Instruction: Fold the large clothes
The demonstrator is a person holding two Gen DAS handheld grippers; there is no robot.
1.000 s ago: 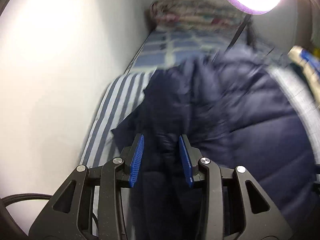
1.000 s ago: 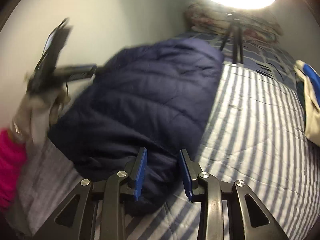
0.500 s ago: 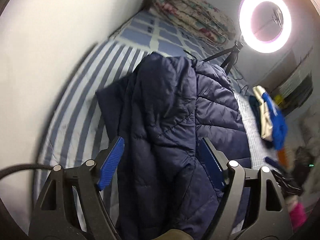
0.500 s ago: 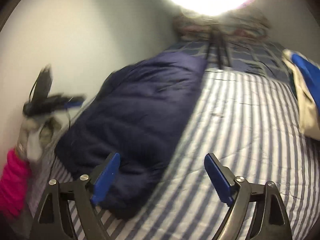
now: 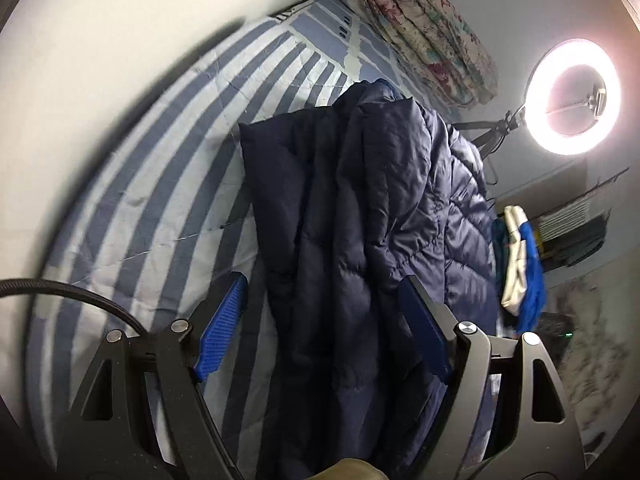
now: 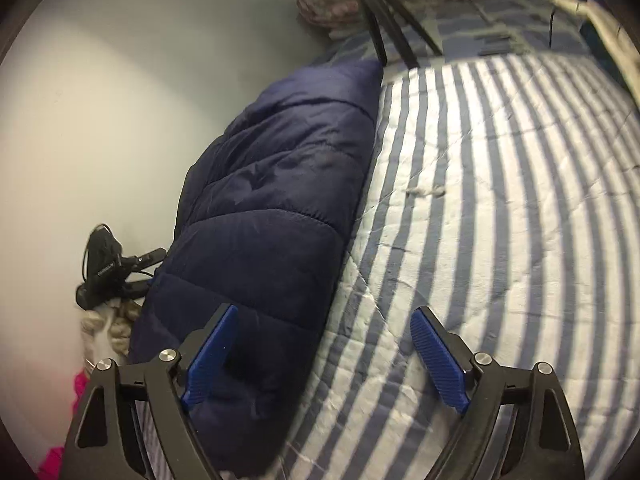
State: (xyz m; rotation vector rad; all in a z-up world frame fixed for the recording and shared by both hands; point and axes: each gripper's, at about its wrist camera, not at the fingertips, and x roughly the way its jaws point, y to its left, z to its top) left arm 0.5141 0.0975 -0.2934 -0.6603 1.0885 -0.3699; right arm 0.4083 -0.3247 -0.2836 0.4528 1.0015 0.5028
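A dark navy quilted puffer jacket (image 5: 360,248) lies folded lengthwise on a blue-and-white striped bed (image 5: 160,168). My left gripper (image 5: 324,320) is open above its near end, blue pads spread wide, holding nothing. In the right wrist view the jacket (image 6: 276,216) runs along the wall side of the bed (image 6: 500,208). My right gripper (image 6: 324,352) is open and empty over the jacket's near right edge. The left gripper (image 6: 104,272) shows at far left in that view, held by a gloved hand.
A rolled floral quilt (image 5: 428,28) lies at the bed's head. A ring light (image 5: 572,96) on a tripod (image 6: 384,20) stands on the bed. White and blue clothes (image 5: 520,260) lie at the bed's far side. A white wall (image 6: 100,120) borders the jacket.
Both grippers were nearly shut on the jacket a second ago; they have opened wide and let go. The jacket now lies still and both views have pulled back.
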